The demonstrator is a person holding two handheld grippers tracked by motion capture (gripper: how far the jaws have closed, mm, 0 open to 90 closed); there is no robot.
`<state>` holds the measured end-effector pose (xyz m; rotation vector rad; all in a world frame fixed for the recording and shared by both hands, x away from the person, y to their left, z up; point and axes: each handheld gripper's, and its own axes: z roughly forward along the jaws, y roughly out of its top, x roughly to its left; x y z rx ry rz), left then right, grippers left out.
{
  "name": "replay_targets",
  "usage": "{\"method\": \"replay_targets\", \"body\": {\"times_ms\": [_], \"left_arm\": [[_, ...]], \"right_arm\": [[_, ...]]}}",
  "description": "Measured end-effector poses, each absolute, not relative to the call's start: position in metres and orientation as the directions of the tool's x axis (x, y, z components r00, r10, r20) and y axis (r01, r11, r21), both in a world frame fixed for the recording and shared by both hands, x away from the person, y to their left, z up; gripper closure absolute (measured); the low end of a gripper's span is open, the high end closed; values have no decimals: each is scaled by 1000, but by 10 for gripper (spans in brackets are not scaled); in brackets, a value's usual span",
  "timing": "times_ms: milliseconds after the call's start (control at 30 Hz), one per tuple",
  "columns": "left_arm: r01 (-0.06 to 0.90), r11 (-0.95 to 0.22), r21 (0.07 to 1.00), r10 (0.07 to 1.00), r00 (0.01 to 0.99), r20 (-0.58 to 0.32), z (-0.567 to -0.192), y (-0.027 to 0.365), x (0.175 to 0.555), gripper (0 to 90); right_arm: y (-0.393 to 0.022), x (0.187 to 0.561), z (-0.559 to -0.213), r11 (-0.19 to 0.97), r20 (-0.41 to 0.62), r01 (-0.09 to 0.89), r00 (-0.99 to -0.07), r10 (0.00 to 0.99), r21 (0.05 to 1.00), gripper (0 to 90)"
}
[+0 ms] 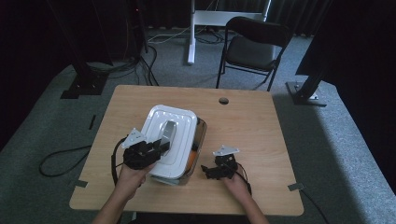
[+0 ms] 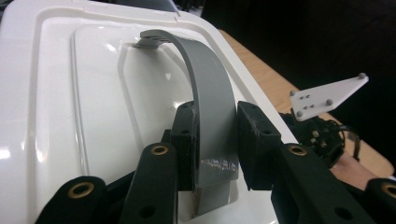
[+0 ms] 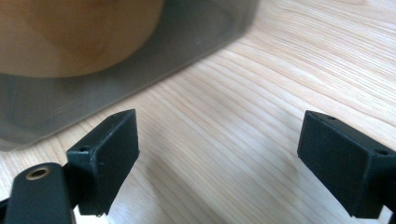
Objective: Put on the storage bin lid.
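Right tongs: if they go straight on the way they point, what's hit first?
Likely the clear bin's wall, ahead and left of the open right tongs; only bare table lies between. Depth is unclear.

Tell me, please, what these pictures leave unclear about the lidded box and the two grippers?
- Box contents: in the high view the white lid covers the clear box; only an orange patch shows through its wall.
- The same orange thing in the right gripper view: blurred and cut off by the top edge.
- Grey handle base in the left gripper view: hidden behind the left gripper jaws.
- Right gripper jaws in the high view: too small to judge.
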<state>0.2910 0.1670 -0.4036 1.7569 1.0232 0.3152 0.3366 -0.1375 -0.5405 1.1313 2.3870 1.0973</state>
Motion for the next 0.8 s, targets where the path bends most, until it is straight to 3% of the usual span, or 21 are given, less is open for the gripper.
{"method": "replay_targets", "body": {"times_ms": [800], "left_arm": [[547,-162,822,734,623,-270,-417,145,311,705]], "right_arm": [[-150,337,-540,385,70,552,-632,772,739,119]]}}
